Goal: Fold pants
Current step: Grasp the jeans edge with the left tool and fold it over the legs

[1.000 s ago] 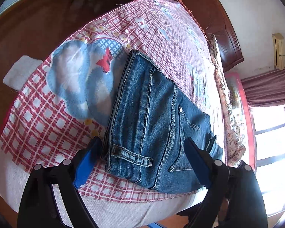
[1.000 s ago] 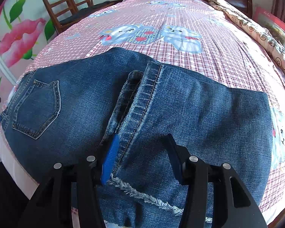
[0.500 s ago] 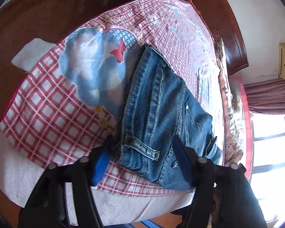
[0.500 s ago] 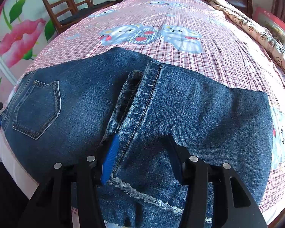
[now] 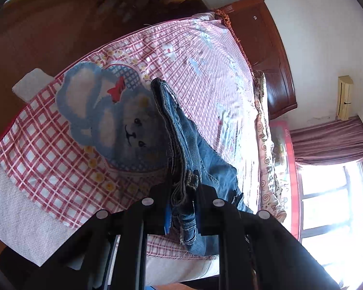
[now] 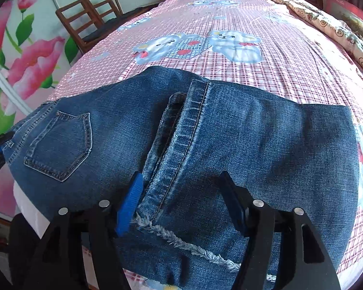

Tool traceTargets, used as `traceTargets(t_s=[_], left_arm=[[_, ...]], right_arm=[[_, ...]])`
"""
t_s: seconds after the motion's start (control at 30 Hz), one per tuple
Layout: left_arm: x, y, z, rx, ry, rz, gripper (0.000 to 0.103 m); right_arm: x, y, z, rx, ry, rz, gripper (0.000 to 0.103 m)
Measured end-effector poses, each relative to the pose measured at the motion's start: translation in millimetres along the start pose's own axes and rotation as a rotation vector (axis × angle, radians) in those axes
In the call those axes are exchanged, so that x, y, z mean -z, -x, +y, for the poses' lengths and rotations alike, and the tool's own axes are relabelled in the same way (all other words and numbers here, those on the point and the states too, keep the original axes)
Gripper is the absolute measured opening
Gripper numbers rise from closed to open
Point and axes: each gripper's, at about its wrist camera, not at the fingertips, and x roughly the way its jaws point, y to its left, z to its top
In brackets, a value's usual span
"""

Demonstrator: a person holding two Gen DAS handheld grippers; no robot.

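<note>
Denim waistband (image 5: 185, 193) now tool-pinched, raised

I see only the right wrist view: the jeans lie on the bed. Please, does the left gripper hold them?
Observer: Yes. The left gripper has just been closing and is shut on the waistband of the jeans.
Operator: Is that end flat on the sheet?
Observer: No, it stands on edge, raised off the checked sheet.
Operator: What lies beside it?
Observer: A printed blue bear, its face uncovered.
</note>
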Motion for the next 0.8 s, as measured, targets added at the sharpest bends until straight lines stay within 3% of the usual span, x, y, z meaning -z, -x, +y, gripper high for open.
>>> traceTargets(t_s=[0.37, 0.6, 0.8], left_arm=[[17.0, -6.4, -126.2, 0.116, -0.268, -0.011, 0.013], [79.0, -38.4, -208.6, 0.147, -0.524, 0.056, 0.013], [152.6, -100.0, -249.1, 0.123, -0.710, 0.195, 0.013]], right_arm=[[21.9, 40.0, -59.5, -0.282, -0.348, -0.019, 0.069], [31.3, 55.6, -121.6, -0.597, -0.674, -0.097, 0.071], [34.6, 63.2, -155.0, -0.712, -0.808, -0.167, 0.076]])
